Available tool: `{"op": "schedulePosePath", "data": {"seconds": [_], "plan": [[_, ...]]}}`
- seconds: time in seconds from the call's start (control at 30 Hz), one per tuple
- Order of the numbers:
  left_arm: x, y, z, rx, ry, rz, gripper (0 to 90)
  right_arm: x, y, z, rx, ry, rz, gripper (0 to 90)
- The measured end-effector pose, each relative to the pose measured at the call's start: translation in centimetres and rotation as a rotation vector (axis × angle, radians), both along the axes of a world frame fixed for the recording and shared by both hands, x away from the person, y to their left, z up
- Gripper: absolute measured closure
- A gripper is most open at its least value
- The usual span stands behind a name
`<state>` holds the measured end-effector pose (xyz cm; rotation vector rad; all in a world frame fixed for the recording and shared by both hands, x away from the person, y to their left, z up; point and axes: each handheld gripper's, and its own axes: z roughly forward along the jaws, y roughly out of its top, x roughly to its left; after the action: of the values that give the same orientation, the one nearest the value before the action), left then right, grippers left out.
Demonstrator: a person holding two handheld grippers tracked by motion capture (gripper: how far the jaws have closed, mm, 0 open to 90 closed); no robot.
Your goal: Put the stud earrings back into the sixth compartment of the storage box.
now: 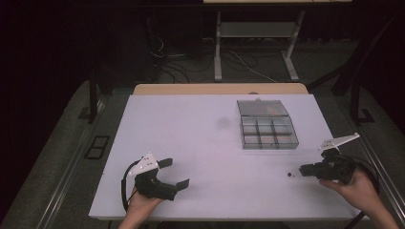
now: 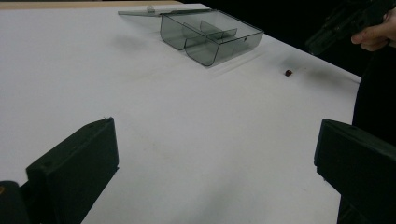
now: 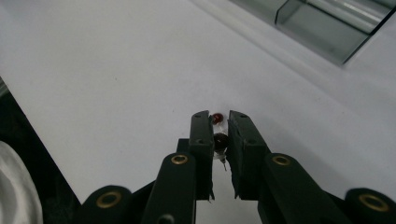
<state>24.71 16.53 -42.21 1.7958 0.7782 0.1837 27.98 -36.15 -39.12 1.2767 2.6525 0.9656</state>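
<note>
From the high view, your right gripper [image 1: 303, 170] sits at about 4 o'clock on the white table [image 1: 191, 143], low near the table, and a tiny dark bead [image 1: 290, 175] lies just beside its tip. The clear box [image 1: 266, 130] with little rooms sits open at about 1 o'clock, its lid flat behind it, and its rooms look bare from here, so I think the job is only starting: one bead is being picked up, and it has yet to go in the box. Your left gripper [image 1: 174, 172] rests at about 7 o'clock with its jaws wide apart and nothing between them. In the left gripper view, the two black jaws stand far apart at the bottom corners with bare table between them; the box [image 2: 211, 36] is up at 12 o'clock, and the small red bead [image 2: 288, 73] lies alone on the table at 2 o'clock, close under your other gripper [image 2: 322, 44]. In the right gripper view, your right gripper [image 3: 220, 122] has its jaws pinched nearly together, and a small dark red bead [image 3: 220, 140] is squeezed between them; a second red dot just past the tips may be the bead on the table or a shine, I cannot tell which. A corner of the box [image 3: 327, 28] shows at 1 o'clock, so next you would carry the bead over there and let it drop in a room
</note>
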Motion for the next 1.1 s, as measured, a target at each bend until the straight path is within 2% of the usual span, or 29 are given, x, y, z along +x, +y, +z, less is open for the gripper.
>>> {"op": "schedulePosePath", "data": {"seconds": [0.4, 1.1], "plan": [[0.0, 0.0, 0.0, 0.002, 0.001, -0.003, 0.0, 1.2, -0.1, 1.9, 0.042, -0.015, -0.013, 80.1], [0.0, 0.0, 0.0, 0.002, 0.002, -0.003, 0.0, 3.8, 1.3, 5.3, 0.035, -0.069, 0.020, 80.1]]}}
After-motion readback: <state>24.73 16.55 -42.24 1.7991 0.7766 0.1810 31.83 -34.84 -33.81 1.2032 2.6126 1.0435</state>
